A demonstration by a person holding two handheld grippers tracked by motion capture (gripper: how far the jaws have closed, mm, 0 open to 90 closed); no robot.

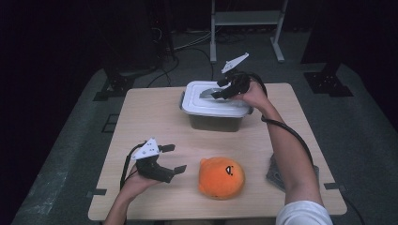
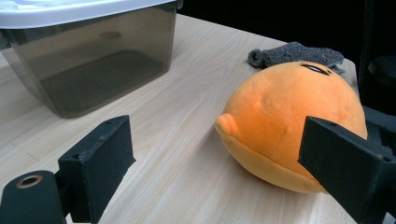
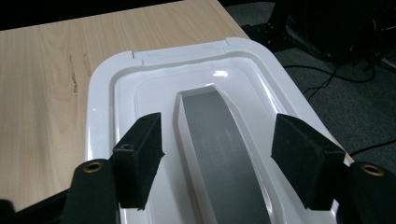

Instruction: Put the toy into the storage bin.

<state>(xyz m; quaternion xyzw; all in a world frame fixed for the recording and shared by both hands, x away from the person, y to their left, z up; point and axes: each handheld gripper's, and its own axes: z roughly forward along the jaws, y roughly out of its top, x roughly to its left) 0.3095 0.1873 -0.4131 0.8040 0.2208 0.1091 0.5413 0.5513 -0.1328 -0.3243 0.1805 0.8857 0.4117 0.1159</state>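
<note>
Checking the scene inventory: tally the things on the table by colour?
Orange: 1, plush toy
White-lidded, dark-walled: 1, storage box
Grey: 1, cloth by the far side of the toy
Total: 3

Dim room, table lit overhead; glare on lid (image 3: 219,74).

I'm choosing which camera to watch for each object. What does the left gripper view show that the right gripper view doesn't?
Left gripper view: the orange plush toy, a grey cloth behind it, and the box's smoky wall, seen between open jaws. Right gripper view: the grey handle sunk in the lid, with that gripper's open jaws either side of it, and floor cables. Both: the white lid and wooden table.
</note>
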